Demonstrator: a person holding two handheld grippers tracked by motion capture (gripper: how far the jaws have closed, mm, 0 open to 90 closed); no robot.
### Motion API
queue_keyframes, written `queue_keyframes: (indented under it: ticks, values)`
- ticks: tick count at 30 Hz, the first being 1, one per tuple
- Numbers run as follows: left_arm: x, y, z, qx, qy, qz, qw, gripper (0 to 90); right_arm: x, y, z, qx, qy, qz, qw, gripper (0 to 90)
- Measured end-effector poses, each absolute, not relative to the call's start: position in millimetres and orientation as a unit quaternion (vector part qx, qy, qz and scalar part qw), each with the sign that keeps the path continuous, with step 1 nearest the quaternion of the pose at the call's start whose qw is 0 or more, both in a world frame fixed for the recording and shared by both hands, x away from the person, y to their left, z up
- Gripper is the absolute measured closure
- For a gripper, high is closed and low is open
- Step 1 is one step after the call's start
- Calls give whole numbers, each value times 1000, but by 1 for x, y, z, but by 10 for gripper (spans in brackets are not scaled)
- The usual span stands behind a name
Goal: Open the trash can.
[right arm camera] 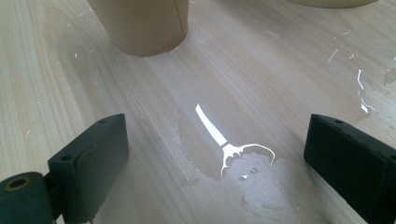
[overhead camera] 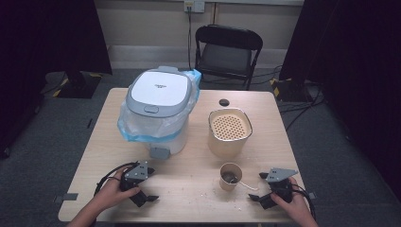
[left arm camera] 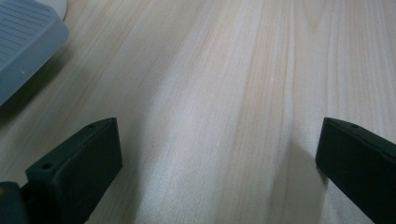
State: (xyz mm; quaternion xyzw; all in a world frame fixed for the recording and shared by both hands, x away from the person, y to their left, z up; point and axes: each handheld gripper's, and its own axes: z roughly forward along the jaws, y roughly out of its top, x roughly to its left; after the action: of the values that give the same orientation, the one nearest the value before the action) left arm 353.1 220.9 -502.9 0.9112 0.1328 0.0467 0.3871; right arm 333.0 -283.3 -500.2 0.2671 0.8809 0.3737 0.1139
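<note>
Right now my right gripper (overhead camera: 259, 187) is nearest the paper cup (overhead camera: 231, 176), jaws wide apart, holding nothing. Cup stands just ahead and to its left in the high view. A clear plastic spoon (right arm camera: 233, 144) lies flat on the table (overhead camera: 189, 194) between the jaws in the right gripper view, handle pointing toward the cup. Left gripper (overhead camera: 146, 194) also wide open, empty, well apart from both.

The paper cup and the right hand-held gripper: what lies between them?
A small wet patch on the table, seen in the right gripper view, between cup and hand-held gripper.
</note>
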Motion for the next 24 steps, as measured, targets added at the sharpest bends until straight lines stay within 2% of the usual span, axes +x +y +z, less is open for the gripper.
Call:
queue_keyframes:
  ticks: [6,9,11,12,14,24]
  values:
    - [348,222,-502,911,141,44,386,0,333,-283,-500,267,881,374,114,60]
    - [347,225,-497,917,138,20,374,10,333,-283,-500,267,881,374,114,60]
    - [347,228,-494,914,147,19,378,91,333,-283,-500,267,881,374,114,60]
    - [347,231,-489,911,166,16,377,218,333,-283,-500,267,881,374,114,60]
    - [347,233,-487,908,171,12,382,146,333,-283,-500,267,881,374,114,60]
    - [344,238,-466,897,208,-17,389,201,333,-283,-500,267,881,374,114,60]
